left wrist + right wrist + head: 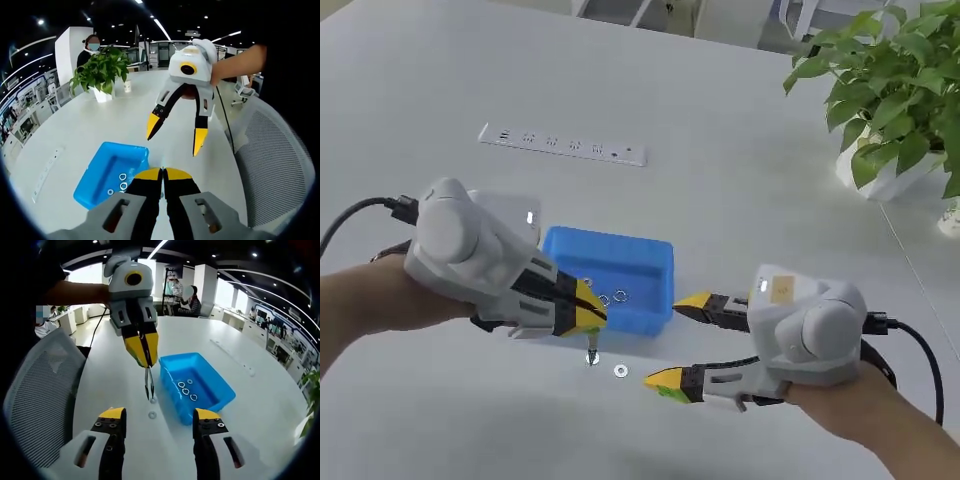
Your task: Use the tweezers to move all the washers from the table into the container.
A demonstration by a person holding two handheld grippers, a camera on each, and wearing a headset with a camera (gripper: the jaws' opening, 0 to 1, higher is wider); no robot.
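Washers (621, 371) lie on open desk (740, 190) near the blue container (608, 241), few more inside; left gripper (588, 310) fingers pinch tweezers (149, 384), right gripper (664, 339) fingers spread.

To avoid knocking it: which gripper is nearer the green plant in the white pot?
Right. The green plant stands beyond the right gripper; the left gripper is farther off.

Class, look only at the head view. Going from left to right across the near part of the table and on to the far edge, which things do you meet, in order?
Left gripper, shut on the tweezers → loose washer on the table → open right gripper → potted plant. The blue container and the power strip overlap the others, so they are left out.
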